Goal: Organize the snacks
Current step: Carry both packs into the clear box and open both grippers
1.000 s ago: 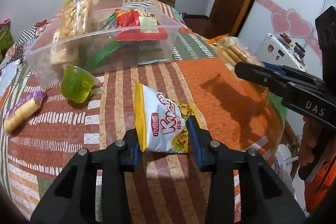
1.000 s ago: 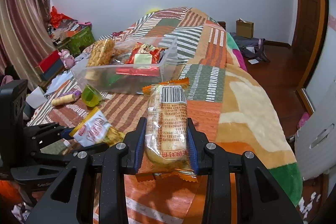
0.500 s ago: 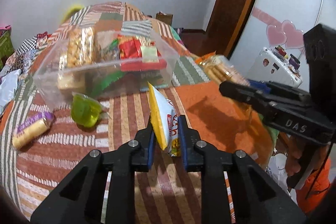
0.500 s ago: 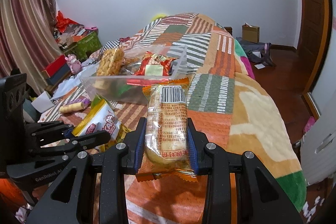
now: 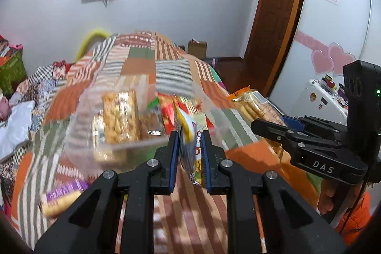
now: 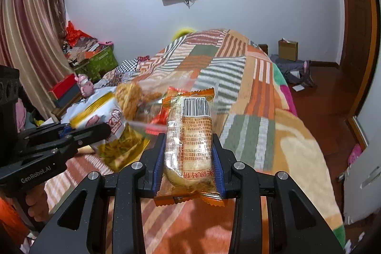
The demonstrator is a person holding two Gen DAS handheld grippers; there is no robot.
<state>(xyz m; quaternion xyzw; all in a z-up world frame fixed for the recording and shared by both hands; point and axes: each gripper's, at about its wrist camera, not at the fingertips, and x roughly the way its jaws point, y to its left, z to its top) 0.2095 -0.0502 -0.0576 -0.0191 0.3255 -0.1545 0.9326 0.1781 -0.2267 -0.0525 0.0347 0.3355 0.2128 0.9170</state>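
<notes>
My left gripper is shut on a white and yellow snack bag, held edge-on above the blanket just before the clear plastic bin of snacks. The same bag shows in the right wrist view, with the left gripper at the left. My right gripper is shut on an orange-edged clear pack of biscuits, held up off the bed. The right gripper with its pack shows at the right of the left wrist view.
A purple-wrapped biscuit roll lies on the patchwork blanket at the lower left. Boxes and clutter stand beside the bed on the left. A wooden door and a white fridge are at the right.
My left gripper closed on the snack bag, lifted it off the blanket and carried it up toward the bin. My right gripper rose a little, still holding the biscuit pack.
</notes>
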